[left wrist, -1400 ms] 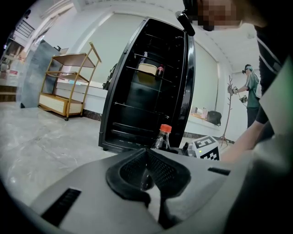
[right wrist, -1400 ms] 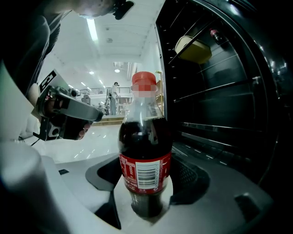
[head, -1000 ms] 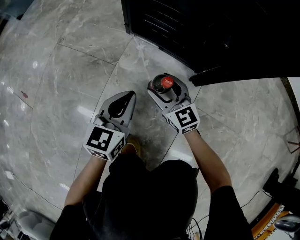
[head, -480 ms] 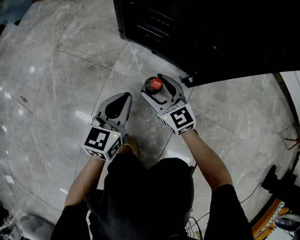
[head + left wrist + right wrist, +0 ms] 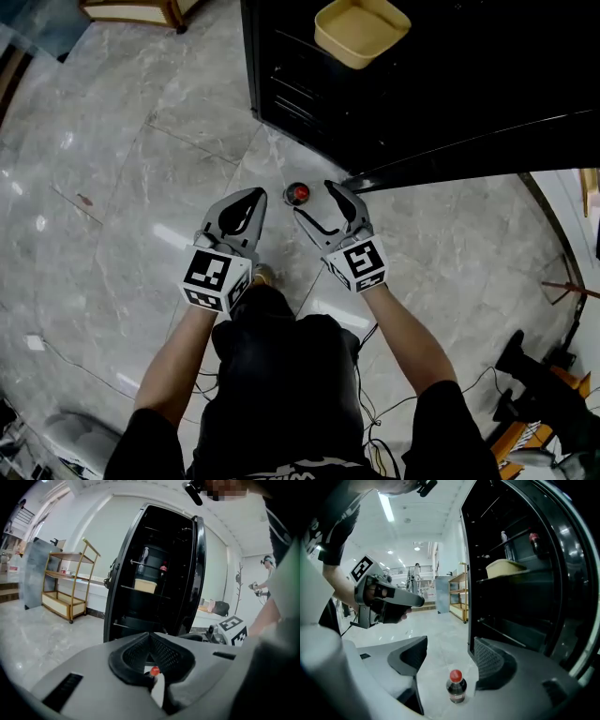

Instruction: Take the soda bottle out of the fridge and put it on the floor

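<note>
Plainly, the main risk is a knock. The soda bottle (image 5: 297, 194) stands upright on the marble floor (image 5: 122, 187), in the upper middle of the head view. It is just in front of the right claw (image 5: 314, 199), whose jaws are spread wide and grasp nothing. In the right gripper view the bottle (image 5: 456, 686) sits low in the frame, centred in the gap between the two jaws and touching neither. If that claw (image 5: 450, 644) were pulled back at an angle or swung sideways, one jaw could clip the cap and tip the bottle. The floor looks polished and glossy, so a toppled bottle would probably roll or skid.

A second hazard is the open fridge (image 5: 422, 84). The lower edge of its door (image 5: 450, 155) runs close to the bottle's right in the head view. Swinging the door shut might sweep the bottle over, though I cannot tell whether it stands in the door's path.

The left claw (image 5: 255, 195) is clenched tip to tip on nothing and hangs just left of the bottle. A careless drift to the right could bump it.

The bottle itself is small, clear plastic filled with dark cola nearly to the neck, and has a red cap and a red label band. It is narrow-based and tall for its width, so I judge it easy to upset.
</note>
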{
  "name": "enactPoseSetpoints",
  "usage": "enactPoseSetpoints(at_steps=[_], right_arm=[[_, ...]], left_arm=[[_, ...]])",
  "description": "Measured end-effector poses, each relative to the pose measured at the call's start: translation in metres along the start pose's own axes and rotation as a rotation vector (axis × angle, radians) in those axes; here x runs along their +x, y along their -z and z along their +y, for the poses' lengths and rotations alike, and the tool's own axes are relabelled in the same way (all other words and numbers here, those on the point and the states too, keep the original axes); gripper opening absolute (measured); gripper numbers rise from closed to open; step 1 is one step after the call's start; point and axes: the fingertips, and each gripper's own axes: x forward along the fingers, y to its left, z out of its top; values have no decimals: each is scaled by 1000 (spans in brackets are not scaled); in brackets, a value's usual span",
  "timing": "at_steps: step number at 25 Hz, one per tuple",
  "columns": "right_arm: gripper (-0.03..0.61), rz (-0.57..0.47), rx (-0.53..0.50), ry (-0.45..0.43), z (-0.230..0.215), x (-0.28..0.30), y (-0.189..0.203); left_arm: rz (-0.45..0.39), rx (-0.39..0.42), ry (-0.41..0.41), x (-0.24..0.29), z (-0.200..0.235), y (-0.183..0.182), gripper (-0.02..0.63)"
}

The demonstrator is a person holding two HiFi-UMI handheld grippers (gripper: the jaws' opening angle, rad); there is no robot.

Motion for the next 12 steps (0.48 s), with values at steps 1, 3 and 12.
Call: enactPoseSetpoints(at_steps=[1,3,12], right_arm=[[316,4,10,2,4,-11,-24],[316,9,31,7,14,-32,-75],[314,-40,130,54,54,-128,-300]], left_arm=[[4,-3,-2,-8,-5,-24,8],[11,-5,2,-26,-19,-74,8],[30,-41,24,-130,-79,-270,8]])
